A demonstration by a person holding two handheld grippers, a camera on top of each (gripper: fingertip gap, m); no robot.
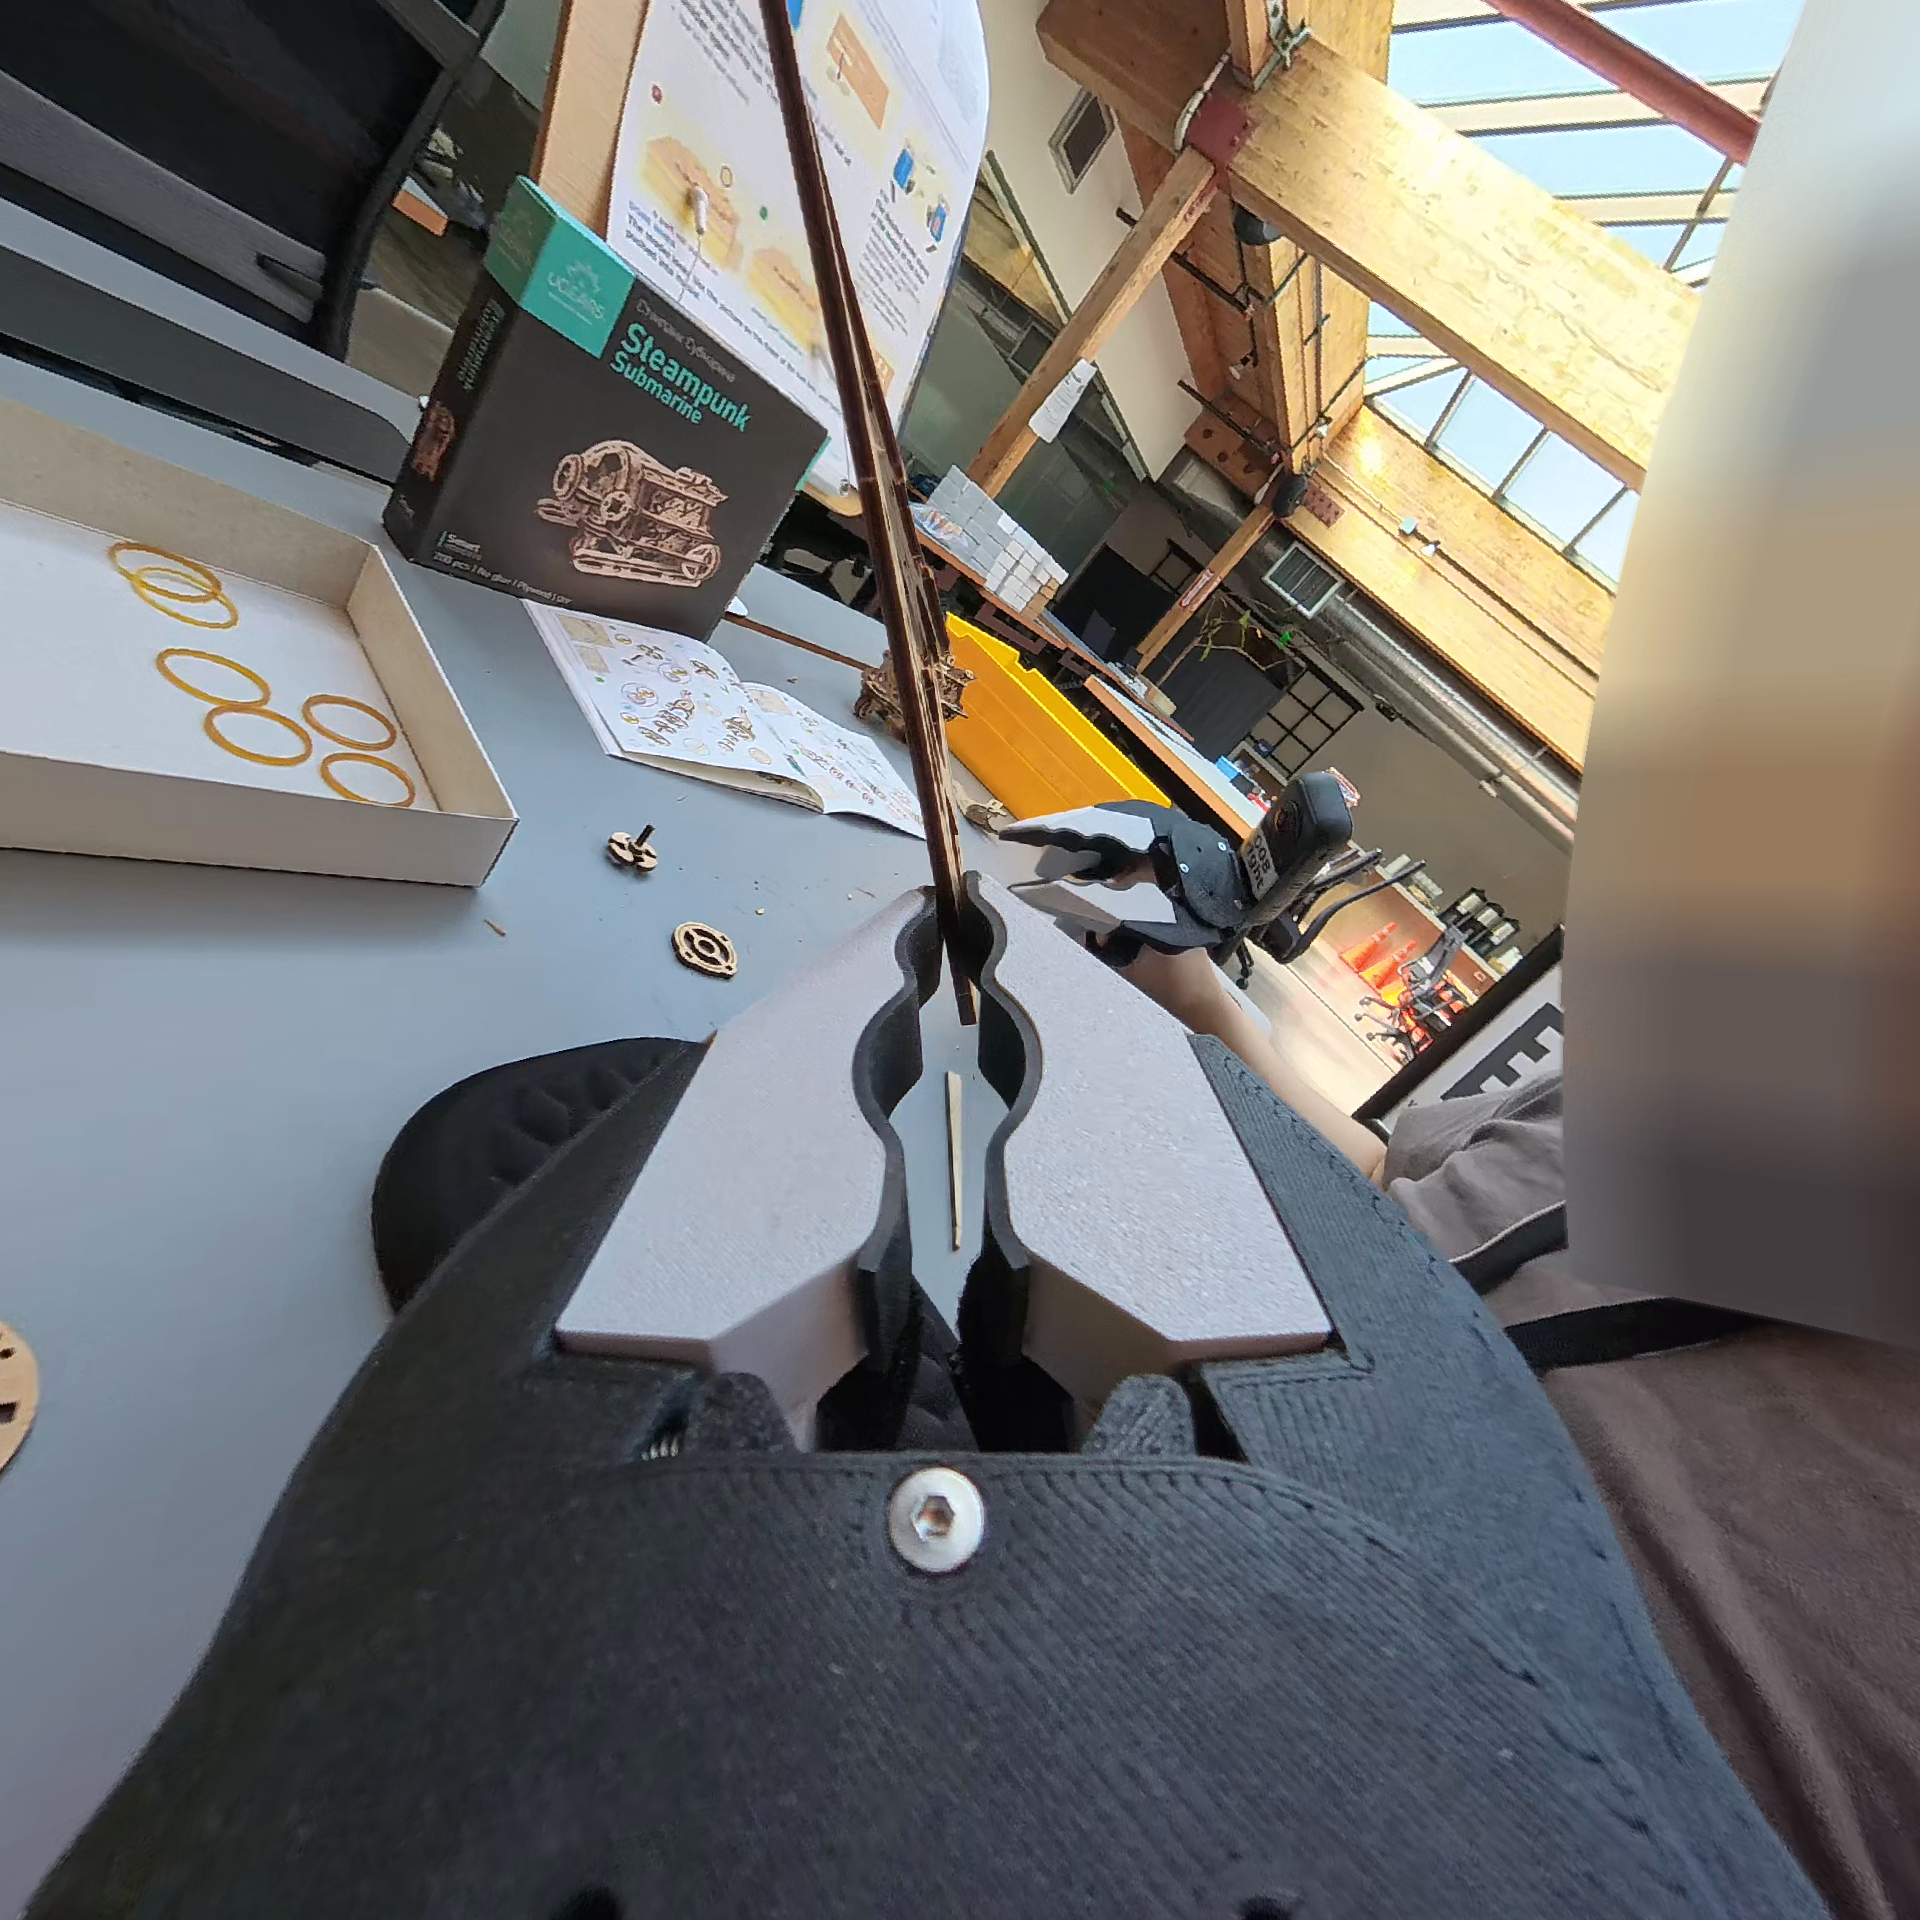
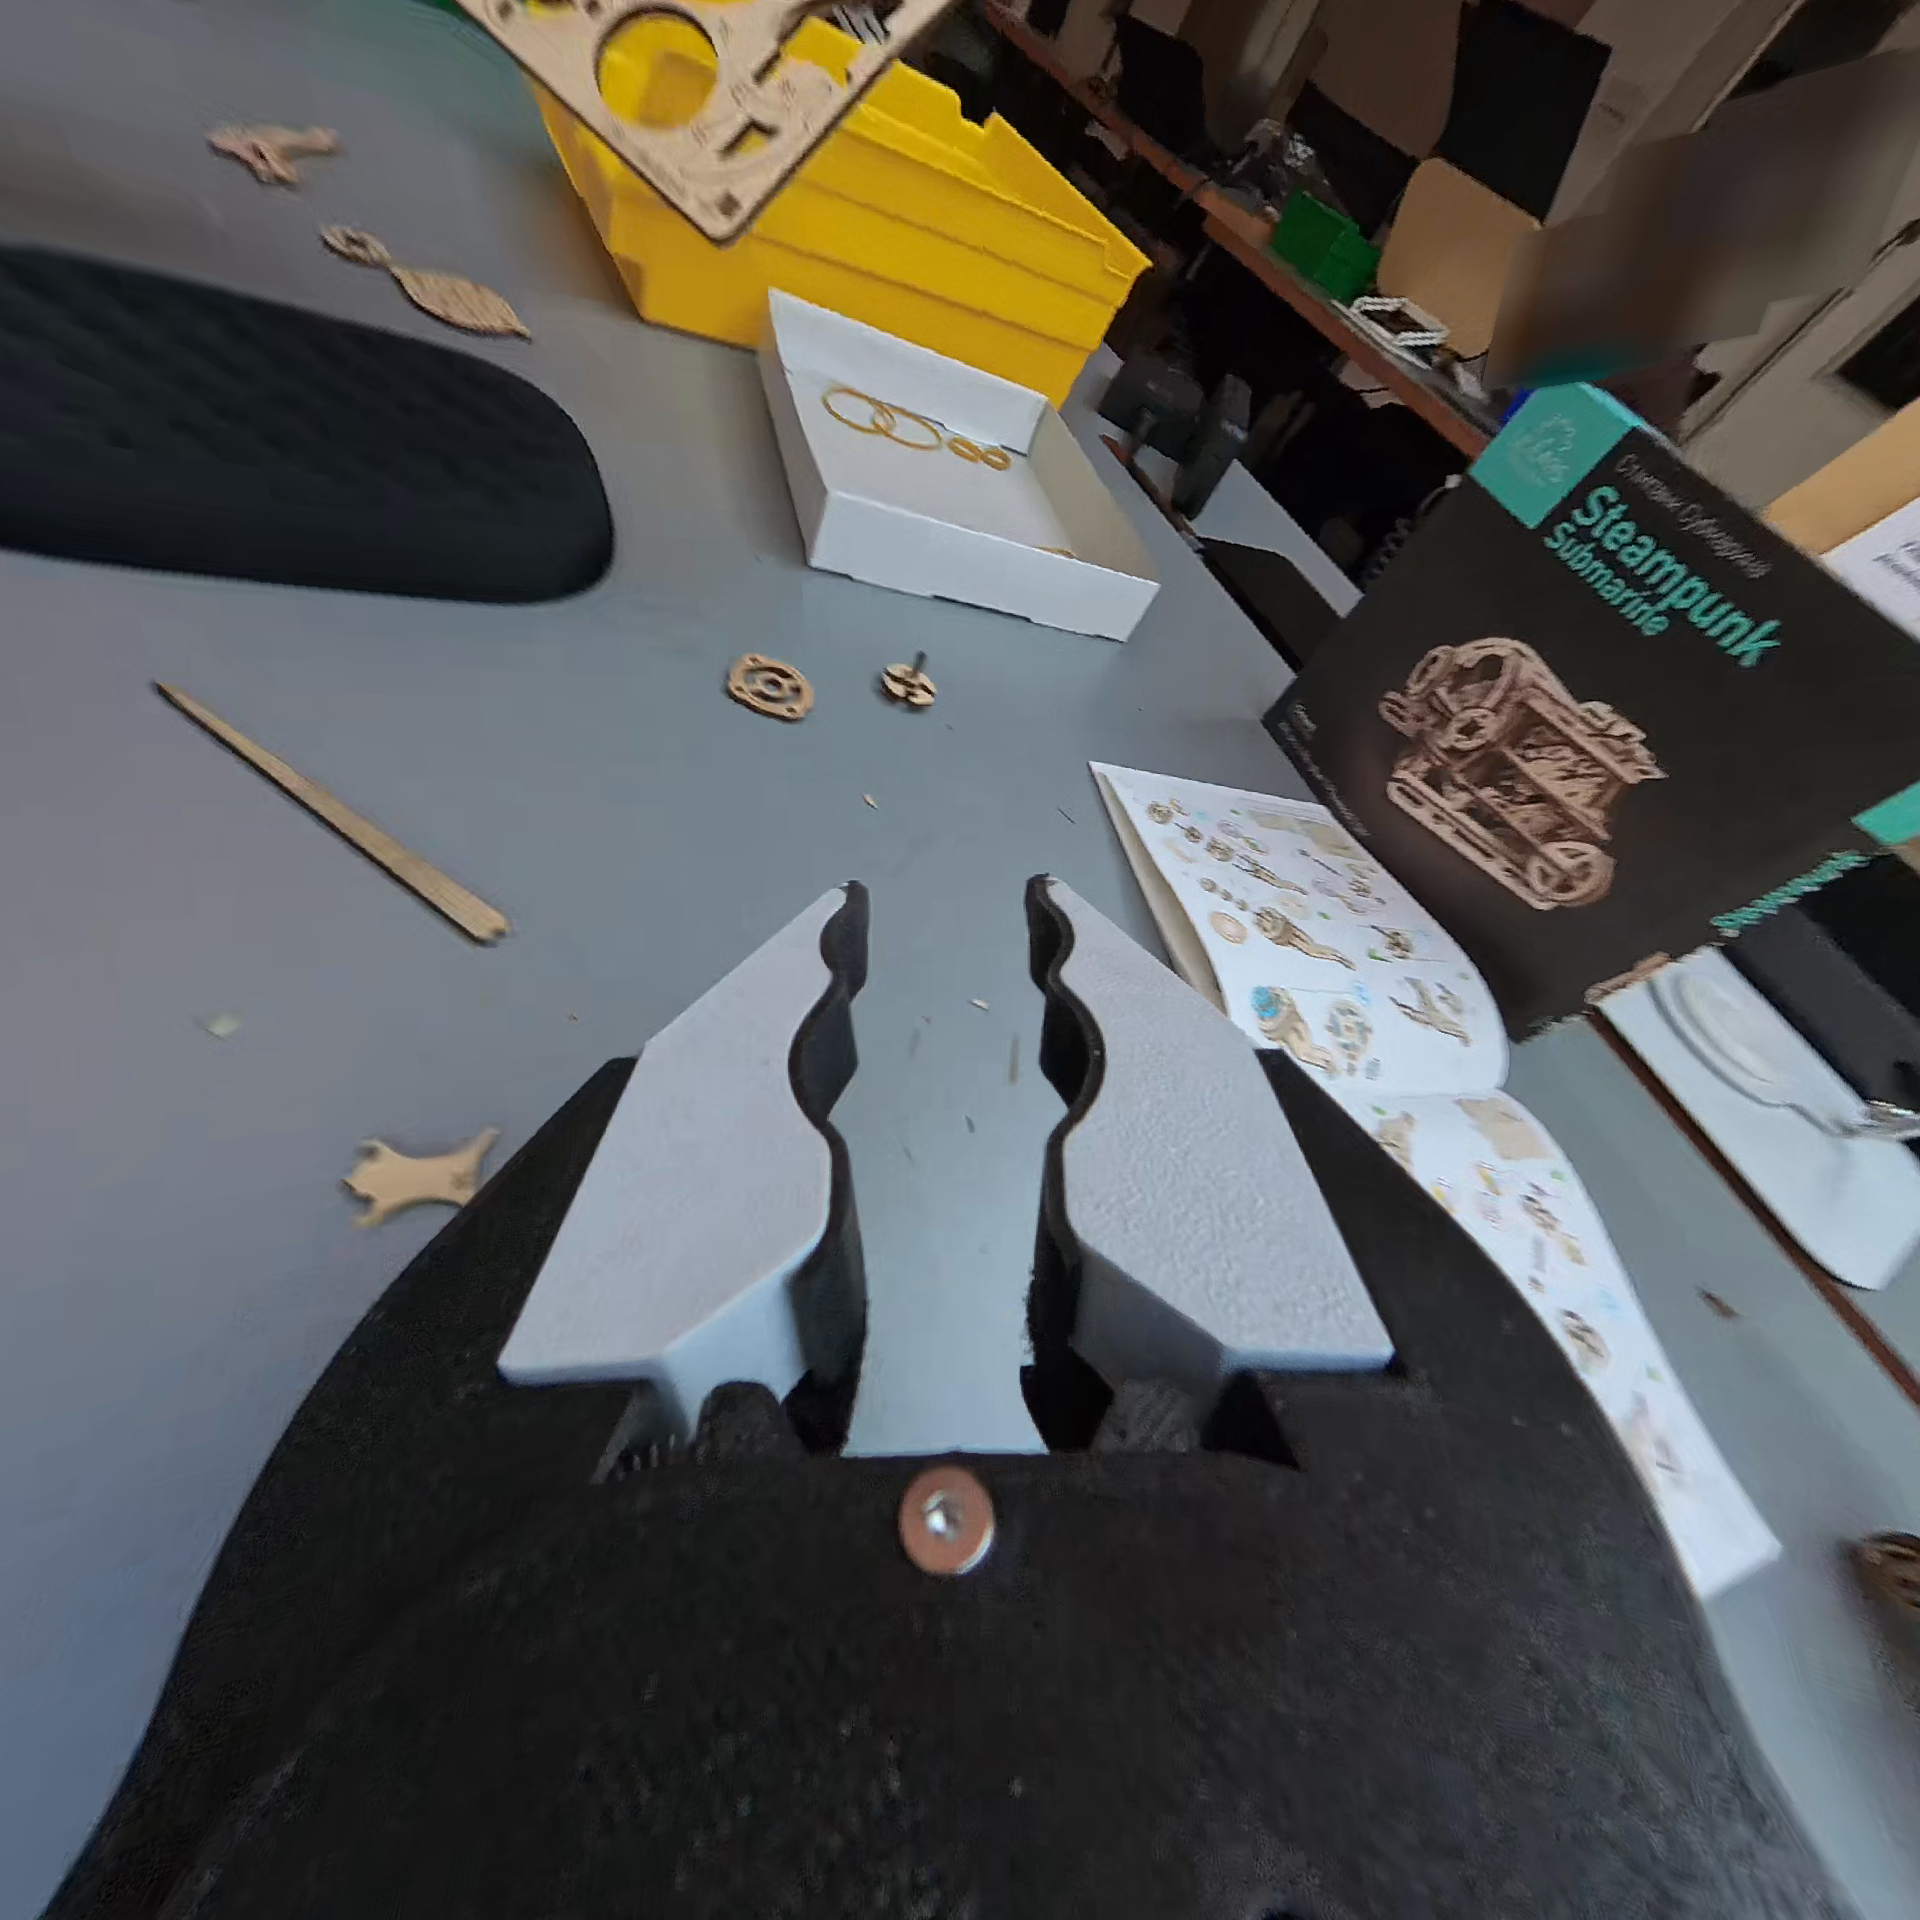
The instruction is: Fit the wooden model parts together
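In the right wrist view, the open paper booklet [image 2: 1340,997] lies at three o'clock on the flat table [image 2: 623,831], the shallow cardboard tray [image 2: 966,561] at twelve, rubber-band rings [image 2: 883,416] inside.

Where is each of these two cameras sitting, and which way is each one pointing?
Left wrist view: rides on the left gripper, looking along its fingers, shut on an edge-on wooden sheet, toward the dark kit box; the person's clothed torso shows at right.
Right wrist view: rides on the open right gripper, looking down at the grey table; no body shows.
Shared: kit box, white tray of rubber bands, open booklet, yellow bin.
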